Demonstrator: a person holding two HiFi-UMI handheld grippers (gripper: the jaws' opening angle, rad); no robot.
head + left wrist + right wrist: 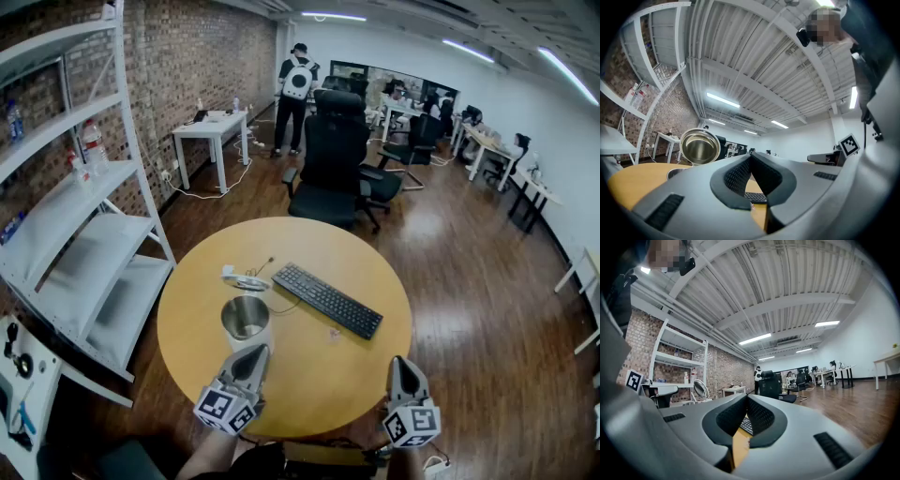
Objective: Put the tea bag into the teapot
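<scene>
A steel teapot (246, 319) stands open-topped on the round yellow table (216, 370), left of centre. Its shiny round mouth (698, 146) shows up close in the left gripper view. A small pale thing, likely the tea bag (333, 331), lies in front of the keyboard. My left gripper (254, 352) is shut and empty, its tips just short of the teapot's near side (750, 158). My right gripper (400, 362) is shut and empty at the table's front right edge (747, 398), pointing across the table.
A black keyboard (326, 300) lies slantwise at mid-table. A flat steel lid with a white piece (244, 279) rests behind the teapot. White shelves (84, 253) stand to the left. A black office chair (336, 159) is behind the table. A person (296, 98) stands far off.
</scene>
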